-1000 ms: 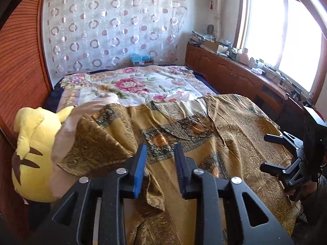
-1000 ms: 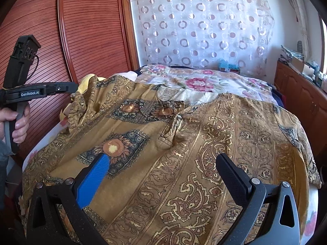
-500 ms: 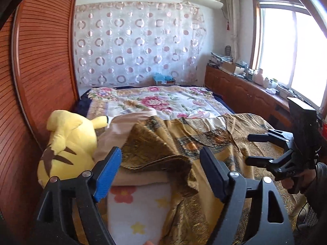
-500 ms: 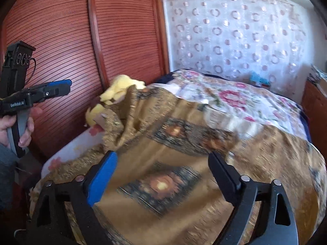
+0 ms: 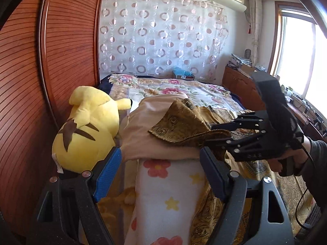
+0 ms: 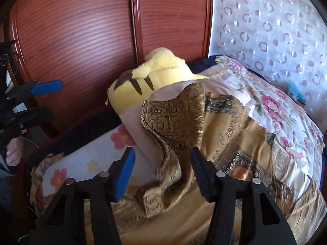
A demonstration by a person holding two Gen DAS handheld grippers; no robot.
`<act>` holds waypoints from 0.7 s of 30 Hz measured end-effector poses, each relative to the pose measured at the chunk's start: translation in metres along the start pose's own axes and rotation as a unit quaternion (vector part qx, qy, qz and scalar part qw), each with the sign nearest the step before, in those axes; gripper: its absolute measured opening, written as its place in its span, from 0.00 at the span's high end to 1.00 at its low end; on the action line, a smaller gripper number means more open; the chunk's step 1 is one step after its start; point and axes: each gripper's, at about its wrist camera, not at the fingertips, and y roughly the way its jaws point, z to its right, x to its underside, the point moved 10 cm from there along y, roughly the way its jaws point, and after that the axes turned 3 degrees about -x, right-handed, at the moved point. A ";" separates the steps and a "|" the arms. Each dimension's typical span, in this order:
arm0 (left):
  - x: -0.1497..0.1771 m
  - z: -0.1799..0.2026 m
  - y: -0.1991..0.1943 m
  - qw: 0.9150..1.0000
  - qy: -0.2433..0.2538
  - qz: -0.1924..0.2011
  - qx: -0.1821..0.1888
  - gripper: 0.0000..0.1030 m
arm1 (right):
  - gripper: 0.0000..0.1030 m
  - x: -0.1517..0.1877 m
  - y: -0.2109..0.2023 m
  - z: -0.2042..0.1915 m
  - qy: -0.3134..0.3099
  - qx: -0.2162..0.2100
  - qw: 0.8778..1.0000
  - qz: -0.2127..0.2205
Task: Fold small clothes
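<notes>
The gold garment (image 6: 214, 134) is cut off by the lower picture edge in both wrist views, and its patterned print is blurred near the right gripper (image 6: 162, 159). The right gripper's tips (image 5: 212, 132) hide part of the sleeve. The items on the cabinet (image 5: 241, 79) (near the window) are too small to identify.

The left wrist view looked along its own fingers (image 5: 110, 175) from low at the foot of the bed (image 5: 184, 89), facing the curtain (image 5: 161, 36), close over a pillow (image 5: 167, 200). The right wrist view sat just as near, tilted down and turned toward the wardrobe (image 6: 81, 30). Both took in the plush (image 5: 85, 132), the garment (image 6: 175, 112) and the curtain. Each saw the other rig: the right gripper (image 5: 210, 135) at centre right, the left gripper (image 6: 51, 98) at the left edge.
</notes>
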 end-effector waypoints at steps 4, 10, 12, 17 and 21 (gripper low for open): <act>0.008 -0.003 0.004 1.000 -0.001 -0.007 0.001 0.23 | 0.92 -0.010 0.025 0.001 -0.015 0.014 1.000 -0.013; 0.015 0.005 0.013 1.000 -0.002 -0.016 0.007 0.23 | 0.94 -0.025 -0.017 0.032 0.043 0.039 0.994 0.096; 0.015 0.013 0.018 1.000 0.000 -0.018 0.013 0.23 | 0.94 -0.017 -0.026 0.056 0.084 0.060 0.989 0.108; 0.010 0.033 0.037 0.999 0.009 -0.026 0.022 0.23 | 0.82 0.022 -0.021 0.097 0.135 0.095 0.983 0.074; 0.001 0.051 0.057 0.999 0.014 -0.036 0.027 0.23 | 0.62 0.041 -0.017 0.118 0.147 0.110 0.981 0.057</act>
